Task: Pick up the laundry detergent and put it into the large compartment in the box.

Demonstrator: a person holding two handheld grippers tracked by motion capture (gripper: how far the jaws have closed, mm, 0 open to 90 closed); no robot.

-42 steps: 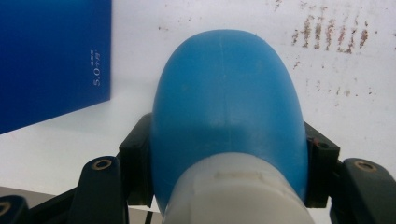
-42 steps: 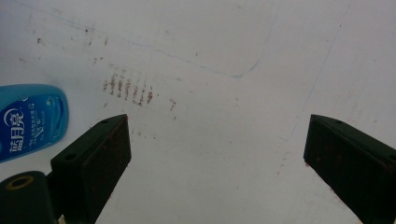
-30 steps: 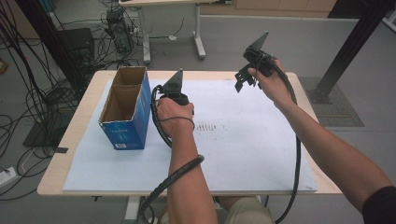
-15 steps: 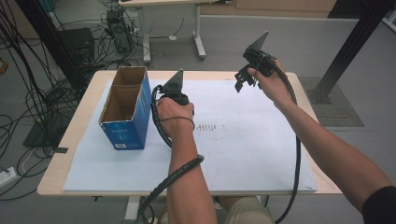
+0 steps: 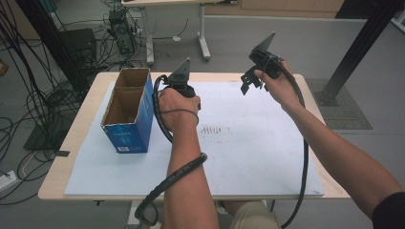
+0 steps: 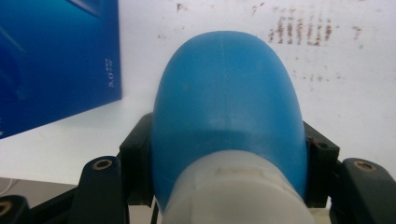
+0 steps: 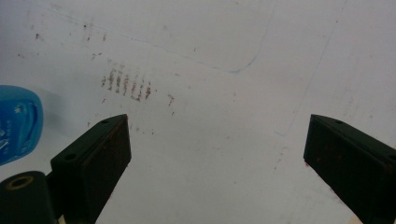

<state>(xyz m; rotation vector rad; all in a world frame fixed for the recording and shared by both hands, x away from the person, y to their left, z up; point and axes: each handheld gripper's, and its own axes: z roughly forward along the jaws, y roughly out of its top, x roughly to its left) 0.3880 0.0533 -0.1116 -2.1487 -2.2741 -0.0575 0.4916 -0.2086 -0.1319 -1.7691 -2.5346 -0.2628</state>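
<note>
My left gripper (image 6: 229, 154) is shut on a blue rounded bottle (image 6: 224, 93) with a white end toward the camera, and both black jaws press its sides. It hangs above the white mat (image 6: 355, 84), next to the blue box (image 6: 51, 60). In the high view the left gripper (image 5: 180, 81) sits under the person's left hand, right of the open box (image 5: 128, 112). My right gripper (image 5: 248, 82) is held up over the mat's far edge. Its jaws (image 7: 217, 154) stand wide open with nothing between them. The blue bottle (image 7: 16, 123) shows at that view's left edge.
A white mat (image 5: 267, 157) covers most of the wooden table (image 5: 86, 119). Rust-coloured smudges (image 5: 215, 130) mark its middle. The box is open at the top, with a divider inside. Cables and desk legs lie on the floor beyond the table.
The left hand has risen with the bottle in its gripper. The right hand has kept still.
</note>
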